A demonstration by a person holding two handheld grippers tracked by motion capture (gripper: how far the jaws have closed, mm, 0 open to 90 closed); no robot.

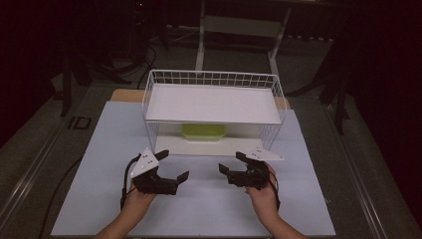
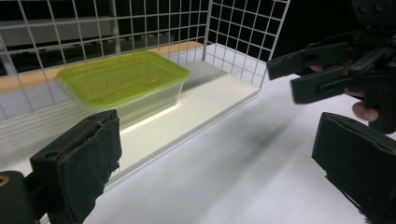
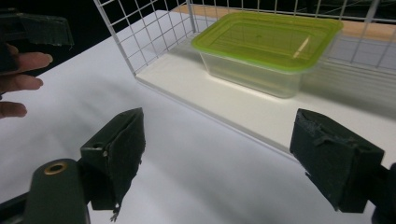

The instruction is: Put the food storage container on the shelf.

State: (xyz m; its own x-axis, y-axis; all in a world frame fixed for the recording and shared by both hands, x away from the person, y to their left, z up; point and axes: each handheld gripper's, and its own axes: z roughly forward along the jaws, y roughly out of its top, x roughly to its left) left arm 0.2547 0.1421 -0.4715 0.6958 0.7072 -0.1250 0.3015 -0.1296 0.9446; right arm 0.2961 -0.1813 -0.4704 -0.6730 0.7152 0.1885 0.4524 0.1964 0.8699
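A clear plastic box with a green lid [image 1: 203, 132] [image 2: 122, 80] [image 3: 271, 41] sits on the lower shelf of a white wire rack [image 1: 214, 107]. In front of the rack, my left gripper [image 1: 172, 165] [image 2: 219, 158] is held open over the white table, its jaws wide apart with nothing between them. To its right my right gripper [image 1: 233, 162] [image 3: 224, 154] is open too and holds nothing. The two grippers face each other, a short way apart. In the left gripper view the right gripper [image 2: 341, 70] shows at the upper right.
The rack has a flat white upper shelf [image 1: 211, 103] and wire mesh sides [image 2: 243, 32]. The white table top [image 1: 209, 199] lies on a wooden board [image 1: 122, 94]. A white frame [image 1: 239, 25] and dark stands are on the floor behind.
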